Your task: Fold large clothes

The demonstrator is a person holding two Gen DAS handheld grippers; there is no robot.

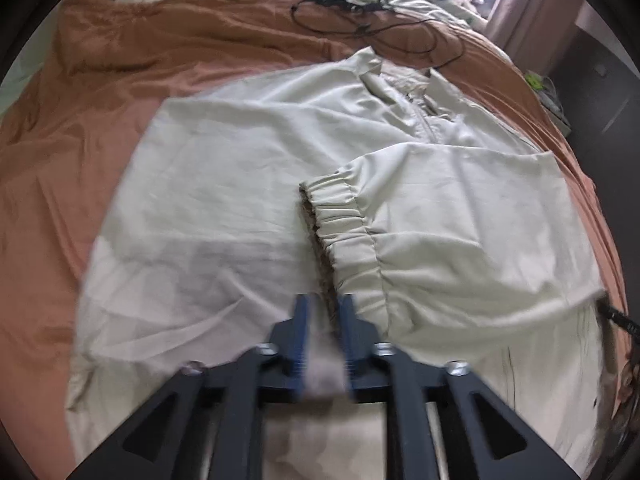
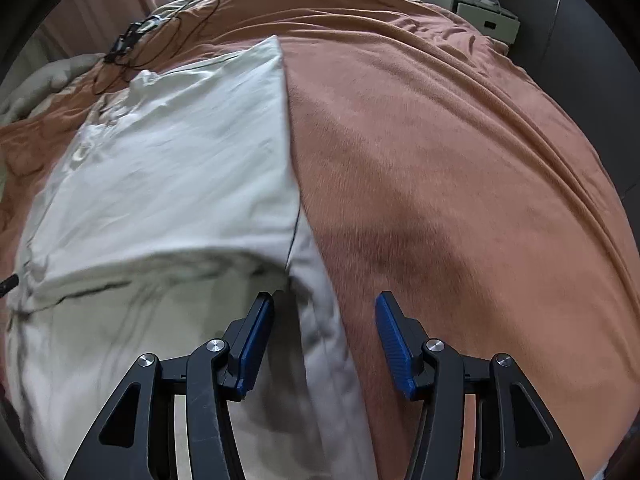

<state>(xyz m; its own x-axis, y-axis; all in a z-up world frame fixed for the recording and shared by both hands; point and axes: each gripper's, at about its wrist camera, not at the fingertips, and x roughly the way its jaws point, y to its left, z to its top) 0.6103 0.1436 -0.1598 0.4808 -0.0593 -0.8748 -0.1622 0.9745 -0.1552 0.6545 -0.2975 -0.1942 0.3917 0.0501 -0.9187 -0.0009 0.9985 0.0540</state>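
I have the pale beige, thin-fabric zip jacket (image 1: pixel 248 168) spread flat across the rust-orange fleece blanket (image 1: pixel 120 64) on the bed, collar toward twelve o'clock in the left wrist view. One sleeve is already laid across the body, its gathered elastic cuff (image 1: pixel 340 220) lying at about five o'clock from the jacket's middle.

My left gripper (image 1: pixel 323 312) has its blue pads closed on a bunch of fabric at the hem, directly below that cuff; pale cloth fills the narrow gap between them. My right gripper (image 2: pixel 325 320) is not gripping: its jaws stand apart, straddling the jacket's side edge (image 2: pixel 316 312), one pad over beige cloth, the other over bare blanket. Whether the pads touch anything I cannot tell.

The risk I see is lopsided lifting. If I raise the left corner before the right closes, the hem will skew and the folded sleeve may slide off the body. The right pads could also pinch the blanket along with the jacket and drag it. A black cable tangle (image 1: pixel 348 4) lies near the collar at twelve o'clock; a fold carried that far might snag it.
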